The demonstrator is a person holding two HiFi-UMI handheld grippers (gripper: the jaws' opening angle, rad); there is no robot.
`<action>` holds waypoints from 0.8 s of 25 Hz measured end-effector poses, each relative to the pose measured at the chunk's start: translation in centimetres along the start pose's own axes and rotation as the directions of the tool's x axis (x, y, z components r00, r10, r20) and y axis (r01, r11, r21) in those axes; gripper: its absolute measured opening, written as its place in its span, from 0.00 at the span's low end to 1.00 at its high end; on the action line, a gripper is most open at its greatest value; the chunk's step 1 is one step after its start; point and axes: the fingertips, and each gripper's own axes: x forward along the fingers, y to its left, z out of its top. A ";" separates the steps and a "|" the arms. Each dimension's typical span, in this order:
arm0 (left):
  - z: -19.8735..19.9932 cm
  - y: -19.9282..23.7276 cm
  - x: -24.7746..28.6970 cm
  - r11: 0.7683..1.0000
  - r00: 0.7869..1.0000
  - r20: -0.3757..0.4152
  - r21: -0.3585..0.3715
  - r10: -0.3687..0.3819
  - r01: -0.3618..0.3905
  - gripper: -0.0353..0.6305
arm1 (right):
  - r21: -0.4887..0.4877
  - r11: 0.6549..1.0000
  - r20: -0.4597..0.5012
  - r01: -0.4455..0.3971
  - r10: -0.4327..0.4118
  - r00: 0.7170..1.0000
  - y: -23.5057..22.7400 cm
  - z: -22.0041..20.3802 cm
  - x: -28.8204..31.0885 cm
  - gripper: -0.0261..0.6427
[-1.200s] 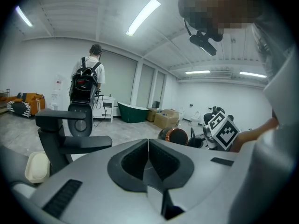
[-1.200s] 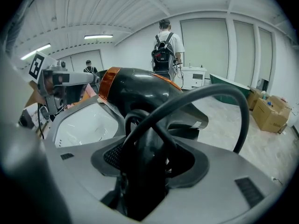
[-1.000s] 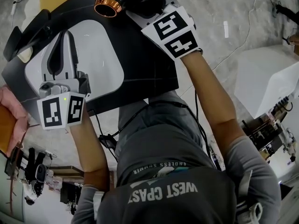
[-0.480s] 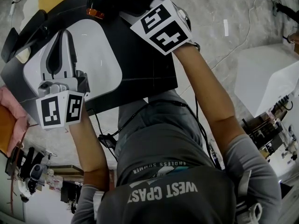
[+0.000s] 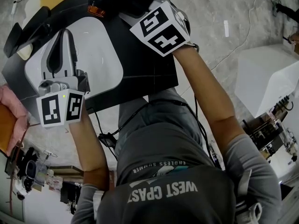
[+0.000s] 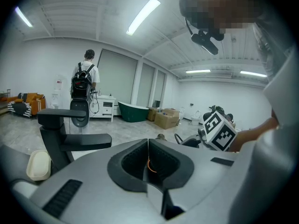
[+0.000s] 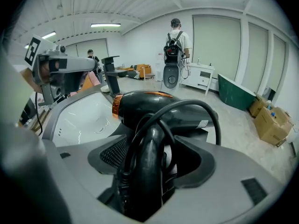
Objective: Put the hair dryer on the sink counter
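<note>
Seemingly loose, hair dryer [image 7: 161, 107] between opening right hand-held gripper [image 7: 156, 148] jaws.

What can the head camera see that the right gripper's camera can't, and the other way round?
Only the head view shows the person's grey shirt and the black cable by their waist. Only the right gripper view shows the right gripper with its jaws opening around the handle of the hair dryer, plus someone with a backpack and a green bathtub. Both show the hair dryer, the white sink and the left gripper.
</note>
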 end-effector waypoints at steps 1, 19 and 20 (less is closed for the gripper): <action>0.0 0.0 -0.1 1.000 1.000 0.001 0.001 0.000 0.000 0.08 | 0.000 1.000 0.004 0.004 -0.004 1.000 0.0 0.1 -0.1 0.51; 2.0 -0.7 -2.7 1.000 0.999 0.043 0.028 0.000 -0.001 0.08 | -0.020 0.998 0.071 0.052 -0.050 0.996 1.1 2.5 -3.9 0.51; 2.2 -0.7 -2.9 0.999 0.999 0.047 0.033 -0.001 0.000 0.08 | -0.022 0.998 0.075 0.056 -0.054 0.996 1.1 2.7 -4.2 0.51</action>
